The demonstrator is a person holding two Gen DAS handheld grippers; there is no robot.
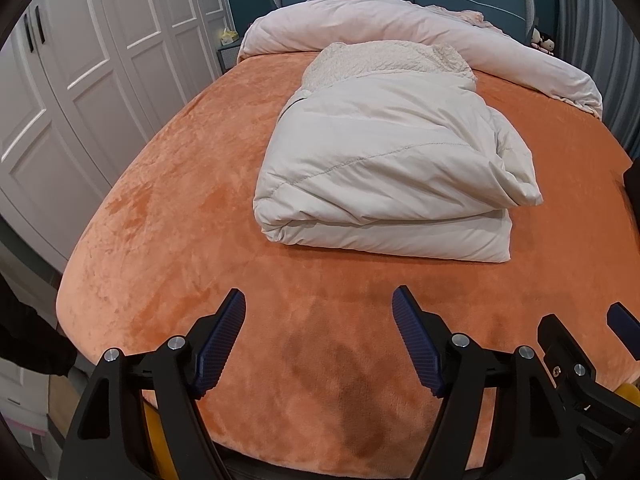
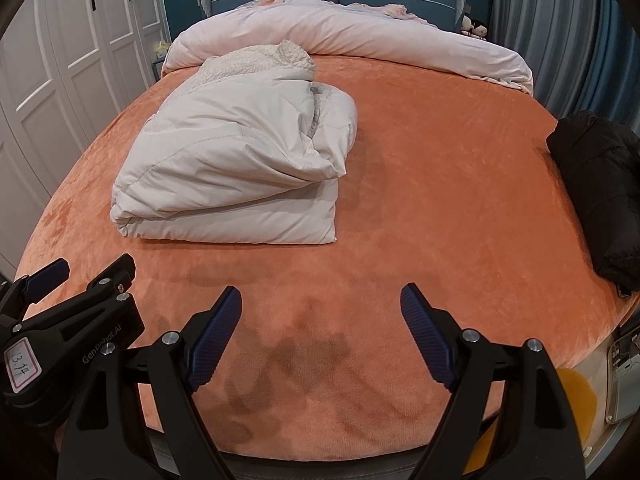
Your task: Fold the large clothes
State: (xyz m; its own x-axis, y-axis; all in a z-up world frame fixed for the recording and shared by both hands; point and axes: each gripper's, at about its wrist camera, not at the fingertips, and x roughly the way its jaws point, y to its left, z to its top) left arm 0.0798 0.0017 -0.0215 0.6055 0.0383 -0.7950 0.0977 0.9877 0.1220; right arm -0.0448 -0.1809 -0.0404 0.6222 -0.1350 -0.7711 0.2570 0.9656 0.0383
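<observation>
A cream padded coat (image 1: pixel 384 160) (image 2: pixel 236 164) lies folded into a thick bundle on the orange bed (image 1: pixel 168 208) (image 2: pixel 440 184), its fleecy collar at the far end. My left gripper (image 1: pixel 320 304) hovers open over the bed's near edge, well short of the coat, nothing between its fingers. My right gripper (image 2: pixel 322 300) stands open beside it, also empty, with the coat ahead and to its left. Each gripper shows at the edge of the other's view.
A rolled pale duvet (image 1: pixel 400 24) (image 2: pixel 340 36) lies across the head of the bed before a blue headboard. A black padded garment (image 2: pixel 600 188) sits at the bed's right edge. White wardrobe doors (image 1: pixel 80 60) line the left side.
</observation>
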